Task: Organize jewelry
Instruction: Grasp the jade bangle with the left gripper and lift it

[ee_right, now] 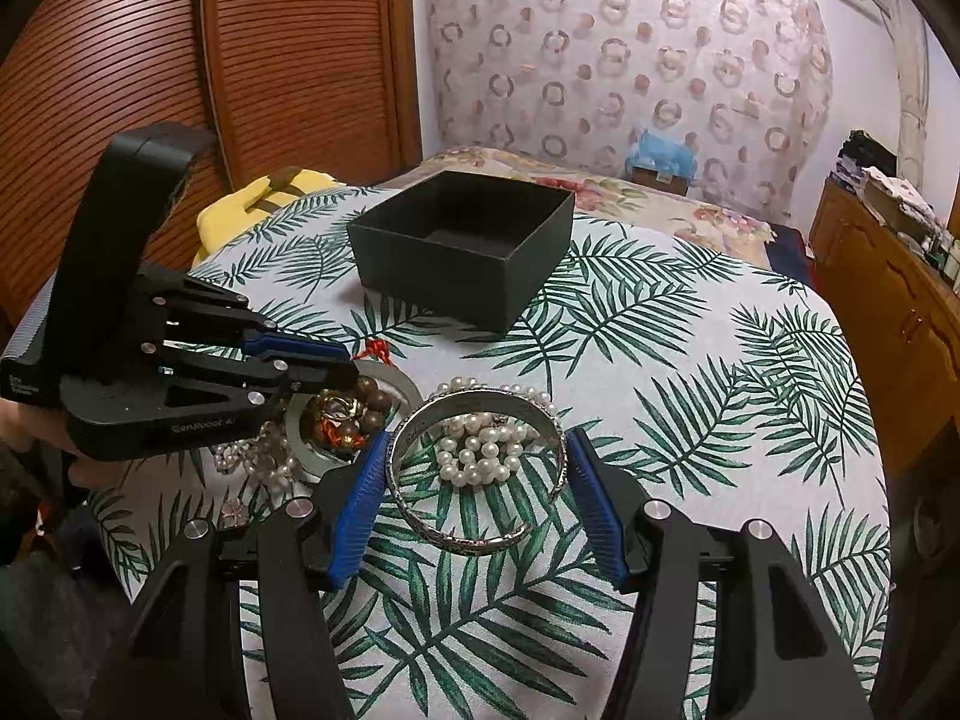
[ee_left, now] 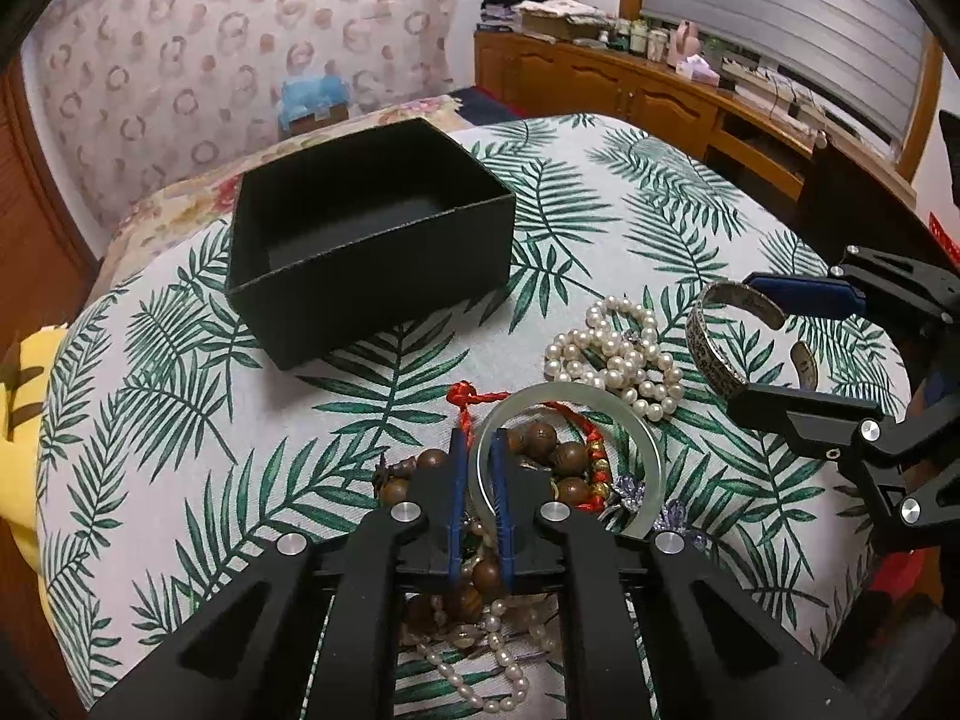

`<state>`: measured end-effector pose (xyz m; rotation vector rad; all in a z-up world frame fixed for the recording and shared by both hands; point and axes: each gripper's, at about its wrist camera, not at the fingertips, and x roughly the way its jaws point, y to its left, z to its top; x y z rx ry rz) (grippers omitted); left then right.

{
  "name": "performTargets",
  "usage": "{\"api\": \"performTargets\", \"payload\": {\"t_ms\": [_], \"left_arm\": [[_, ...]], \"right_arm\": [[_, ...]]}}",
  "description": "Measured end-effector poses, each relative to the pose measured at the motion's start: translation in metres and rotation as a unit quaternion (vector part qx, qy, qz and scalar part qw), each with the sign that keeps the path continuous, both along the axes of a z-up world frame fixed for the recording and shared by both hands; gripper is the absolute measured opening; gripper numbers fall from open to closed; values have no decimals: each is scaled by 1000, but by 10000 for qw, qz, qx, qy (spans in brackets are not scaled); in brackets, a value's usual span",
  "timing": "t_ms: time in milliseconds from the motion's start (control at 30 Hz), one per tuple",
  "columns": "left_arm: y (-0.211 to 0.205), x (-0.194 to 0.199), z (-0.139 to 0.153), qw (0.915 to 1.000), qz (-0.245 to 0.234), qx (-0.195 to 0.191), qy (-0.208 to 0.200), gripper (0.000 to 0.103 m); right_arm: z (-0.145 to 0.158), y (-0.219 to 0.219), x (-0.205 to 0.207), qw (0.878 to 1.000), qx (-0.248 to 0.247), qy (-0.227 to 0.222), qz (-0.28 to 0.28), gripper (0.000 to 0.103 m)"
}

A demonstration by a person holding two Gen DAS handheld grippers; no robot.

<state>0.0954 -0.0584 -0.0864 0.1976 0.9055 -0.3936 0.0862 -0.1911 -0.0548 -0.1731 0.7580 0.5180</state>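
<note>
A heap of jewelry lies on a palm-leaf cloth in front of an open black box (ee_left: 390, 300) (ee_right: 438, 276), which looks empty. My left gripper (ee_left: 478, 444) (ee_right: 348, 366) is shut on the rim of a pale jade bangle (ee_left: 636, 438) (ee_right: 300, 438) that rests over wooden beads (ee_left: 552, 444) and a red cord (ee_left: 468, 396). To the right, my right gripper (ee_right: 478, 438) (ee_left: 744, 339) is shut on a silver cuff bangle (ee_right: 474, 540) (ee_left: 714, 354), one pad against each side. A pearl strand (ee_left: 618, 354) (ee_right: 480, 450) lies between the two bangles, partly seen through the cuff.
More pearls and small trinkets (ee_left: 480, 660) lie under my left gripper. The cloth-covered table (ee_right: 660, 390) drops away at its rounded edges. A yellow item (ee_left: 24, 396) sits at the left, a wooden cabinet (ee_left: 600, 78) at the right, and a flowered bed (ee_right: 660, 198) behind the box.
</note>
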Motion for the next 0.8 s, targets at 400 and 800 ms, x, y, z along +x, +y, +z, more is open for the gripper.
{"api": "performTargets", "payload": {"t_ms": [400,800], "left_arm": [[13,-10,37,9974,153,-483,-503,7],[48,-2,14,9977,567,-294,-222,7]], "right_arm": [[5,-4,4,9999,46,-104,-56,62],[-5,-1,4,10000,-13,-31,-56,62]]}}
